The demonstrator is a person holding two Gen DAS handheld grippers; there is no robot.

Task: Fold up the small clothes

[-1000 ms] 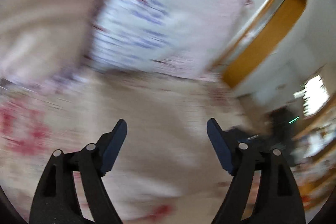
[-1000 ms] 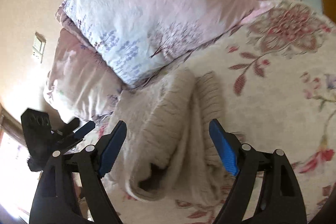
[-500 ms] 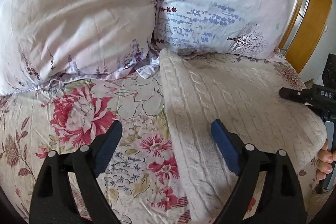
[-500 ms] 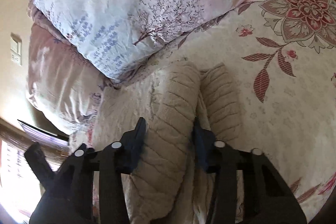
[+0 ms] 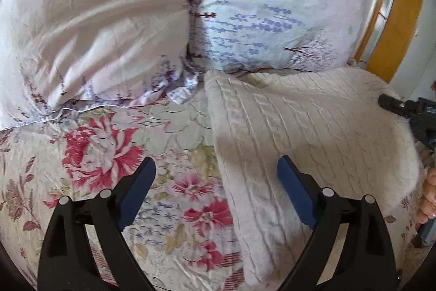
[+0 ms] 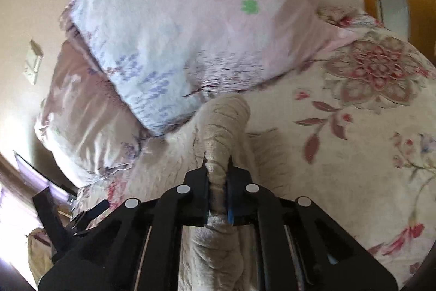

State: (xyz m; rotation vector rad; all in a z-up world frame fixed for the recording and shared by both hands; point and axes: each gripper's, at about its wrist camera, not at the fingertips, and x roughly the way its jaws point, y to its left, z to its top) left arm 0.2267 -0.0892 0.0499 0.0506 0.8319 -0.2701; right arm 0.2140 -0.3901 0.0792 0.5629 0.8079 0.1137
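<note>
A cream cable-knit sweater (image 5: 299, 127) lies on the floral bedsheet (image 5: 95, 154), its far edge against the pillows. My left gripper (image 5: 216, 190) is open and empty, low over the sweater's left edge, one finger over the sheet and one over the knit. My right gripper (image 6: 218, 182) is shut on a bunched fold of the sweater (image 6: 226, 122) at its right side. The right gripper also shows at the right edge of the left wrist view (image 5: 403, 111).
Two pillows lie at the head of the bed, a pink one (image 5: 95, 18) and a lavender-print one (image 5: 272, 4). A wooden bed frame (image 5: 392, 18) runs at the right. A wall with a switch plate (image 6: 34, 62) is behind.
My right gripper closed on a fold of the sweater; one second ago it was open above it. My left gripper swung over to the sweater's left edge and stayed open.
</note>
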